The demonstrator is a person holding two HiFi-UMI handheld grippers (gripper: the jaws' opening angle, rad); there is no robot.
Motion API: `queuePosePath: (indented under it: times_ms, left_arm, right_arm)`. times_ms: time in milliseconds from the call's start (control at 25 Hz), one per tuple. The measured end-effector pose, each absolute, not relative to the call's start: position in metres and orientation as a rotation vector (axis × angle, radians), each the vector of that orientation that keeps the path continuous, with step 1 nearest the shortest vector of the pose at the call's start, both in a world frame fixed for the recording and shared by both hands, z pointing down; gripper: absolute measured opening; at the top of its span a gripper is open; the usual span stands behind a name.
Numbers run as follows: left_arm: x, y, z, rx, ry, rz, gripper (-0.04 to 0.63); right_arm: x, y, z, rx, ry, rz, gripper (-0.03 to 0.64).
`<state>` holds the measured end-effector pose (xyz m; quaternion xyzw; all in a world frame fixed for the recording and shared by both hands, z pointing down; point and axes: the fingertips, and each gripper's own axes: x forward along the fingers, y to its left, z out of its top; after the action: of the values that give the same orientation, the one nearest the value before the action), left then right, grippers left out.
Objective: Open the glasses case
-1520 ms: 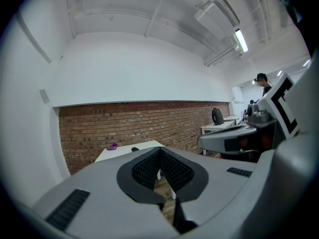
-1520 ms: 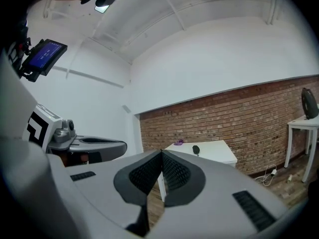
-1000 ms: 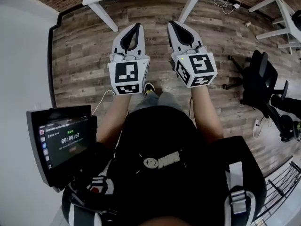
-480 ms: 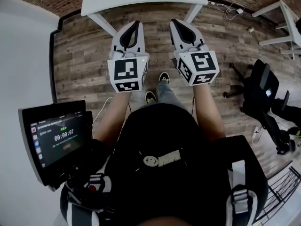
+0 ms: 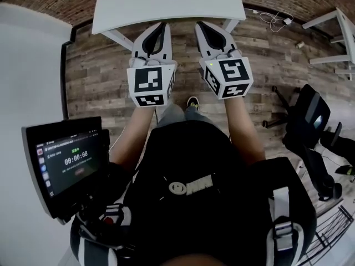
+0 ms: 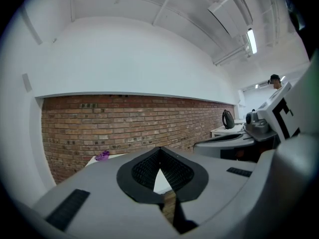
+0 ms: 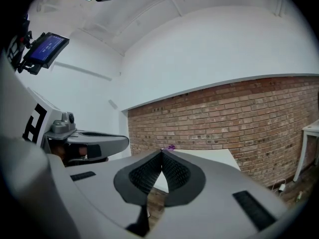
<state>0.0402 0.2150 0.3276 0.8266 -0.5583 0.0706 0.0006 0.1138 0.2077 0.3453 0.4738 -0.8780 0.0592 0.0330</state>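
Glasses case [image 6: 102, 155] near table's [image 5: 127, 4] far edge.

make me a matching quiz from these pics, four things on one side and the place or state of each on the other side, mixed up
Things:
1. white rectangular table
2. black-framed tablet screen
3. black office chair
4. left gripper

Places or states:
a. on the wood plank floor at the person's right
b. jaws shut, nothing between them
c. ahead of the person, at the top of the head view
d. lit, at the person's lower left

Pairs: 1-c, 2-d, 3-a, 4-b
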Motion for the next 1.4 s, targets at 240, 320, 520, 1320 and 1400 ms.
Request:
queuePosePath:
  times_ms: [240,320,520,1320,1400]
  left_arm:
    - [0.026,0.18,0.333,2.583,-1.777,0.244,0.0]
    - [0.019,0.168,0.335,2.571,-1.774,0.238,0.0]
    - [-0.016,0.096,0.335,2.557,-1.743,0.231,0.0]
    - [-0.081,-0.044,0.348,2.555,-1.655,0.213,0.0]
    - [-0.079,-0.056,0.352,2.546,-1.647,0.218,0.0]
  right_arm:
    - [0.102,0.174,0.357,1.449,-2.698,0.239,-0.002]
    - [0.095,0.163,0.358,1.44,-2.71,0.246,-0.002]
    - [0.058,0.093,0.356,1.433,-2.689,0.234,-0.002]
    - [0.035,-0.044,0.371,1.574,-2.494,0.262,-0.002]
    - [0.037,-0.056,0.375,1.571,-2.488,0.271,-0.002]
